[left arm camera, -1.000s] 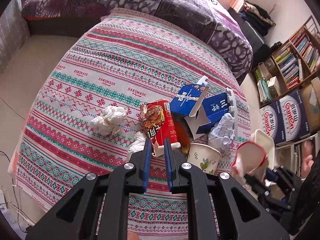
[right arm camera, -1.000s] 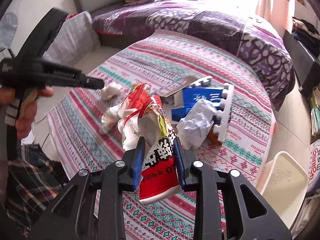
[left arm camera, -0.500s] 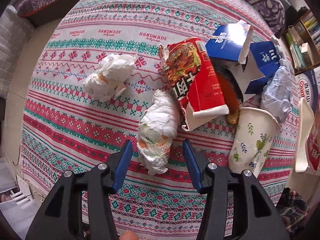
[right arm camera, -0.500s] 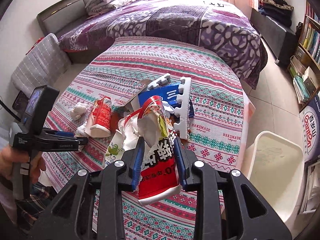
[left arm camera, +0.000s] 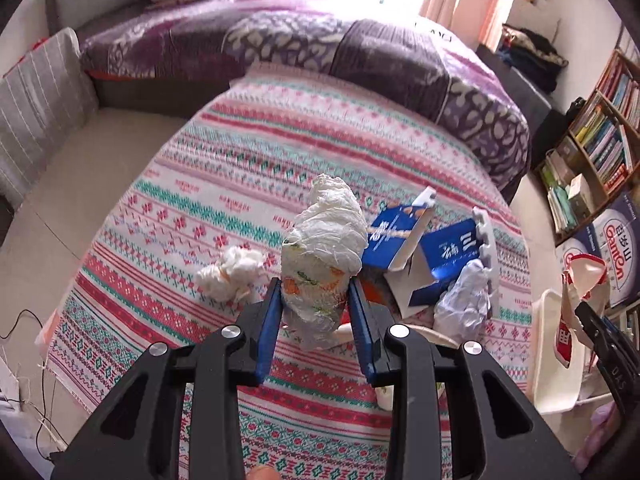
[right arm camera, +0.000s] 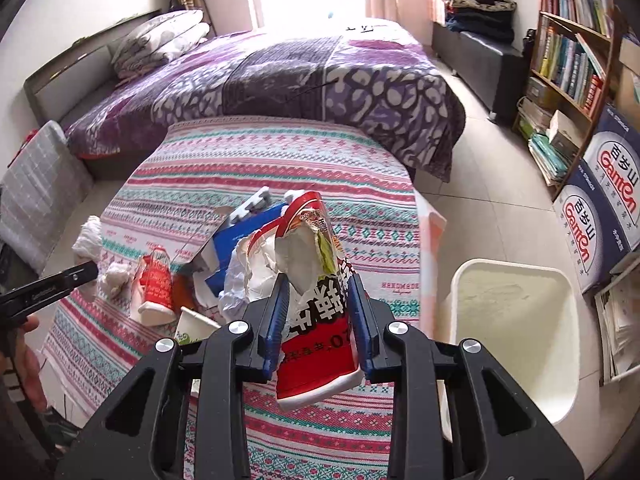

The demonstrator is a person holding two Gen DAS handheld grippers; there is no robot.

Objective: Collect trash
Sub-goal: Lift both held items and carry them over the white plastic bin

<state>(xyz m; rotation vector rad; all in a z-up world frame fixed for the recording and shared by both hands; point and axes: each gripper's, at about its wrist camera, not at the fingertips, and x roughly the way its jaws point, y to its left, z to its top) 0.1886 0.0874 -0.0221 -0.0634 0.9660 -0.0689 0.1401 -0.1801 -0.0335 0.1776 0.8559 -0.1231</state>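
Note:
My left gripper (left arm camera: 314, 292) has a crumpled white paper wad (left arm camera: 324, 240) with orange and green print between its blue pads. The jaws are closing, the pads press on the wad, and it hangs clear above the patterned tablecloth (left arm camera: 240, 168). My right gripper (right arm camera: 318, 292) is shut on a torn red and white snack carton (right arm camera: 316, 352), held over the table's right edge next to a white bin (right arm camera: 512, 332) on the floor. On the table lie a small tissue wad (left arm camera: 234, 272), an opened blue box (left arm camera: 400, 236), a grey crumpled sheet (left arm camera: 464, 300), a second red carton (right arm camera: 154, 284) and a paper cup (right arm camera: 192, 326).
A bed with a purple quilt (right arm camera: 304, 76) stands behind the table. A bookshelf (right arm camera: 568, 64) and printed cardboard boxes (right arm camera: 600, 208) line the right wall. A grey cushion (left arm camera: 36, 104) sits at the left. A person's hand (right arm camera: 24, 356) holds the left tool.
The left gripper opened around the printed paper wad, closed on it and lifted it off the cloth. The right gripper swung rightward with the red carton, bringing the white bin closer.

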